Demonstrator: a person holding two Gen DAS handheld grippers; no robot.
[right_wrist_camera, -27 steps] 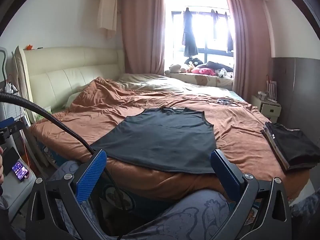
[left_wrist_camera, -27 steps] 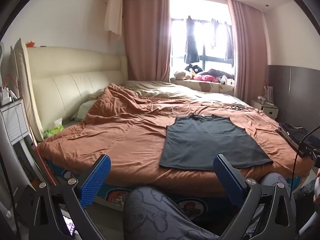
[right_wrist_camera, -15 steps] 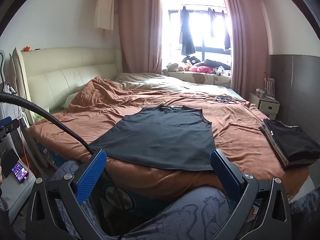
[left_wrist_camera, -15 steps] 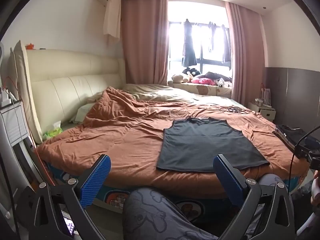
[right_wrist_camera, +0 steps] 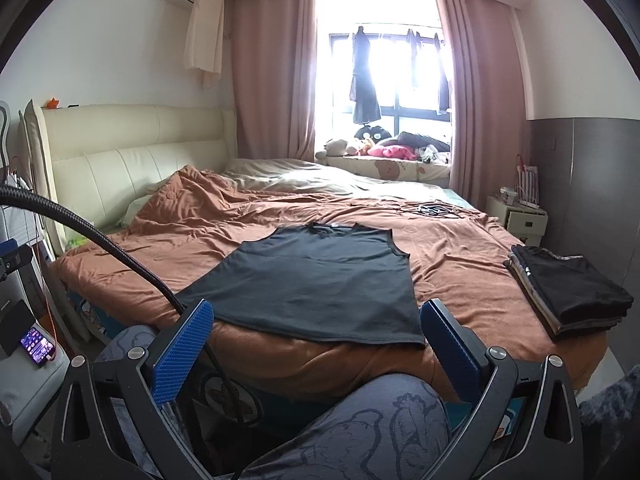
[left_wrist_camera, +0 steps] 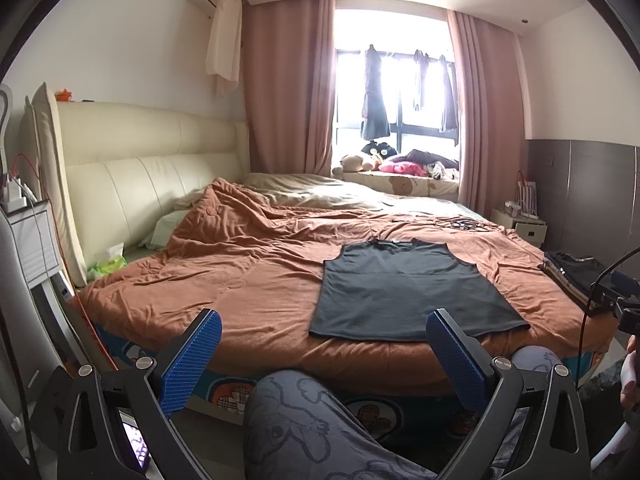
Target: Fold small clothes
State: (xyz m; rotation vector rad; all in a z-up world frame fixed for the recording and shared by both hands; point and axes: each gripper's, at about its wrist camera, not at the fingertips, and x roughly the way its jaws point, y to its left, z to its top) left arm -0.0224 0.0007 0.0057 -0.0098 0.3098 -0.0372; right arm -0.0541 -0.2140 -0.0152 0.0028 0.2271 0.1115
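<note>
Lying flat on the orange blanket (right_wrist_camera: 460, 256), the dark tank top (right_wrist_camera: 320, 280) sits near the bed's front edge. Left gripper (left_wrist_camera: 320, 360) and right gripper (right_wrist_camera: 316, 352) both gape wide, empty, short of it.

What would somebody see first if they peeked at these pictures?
Probably the dark sleeveless top, spread flat on the orange blanket near the bed's front edge. Next, the bright window behind it, with clothes hanging in it. A folded clothes stack sits to the top's right.
</note>
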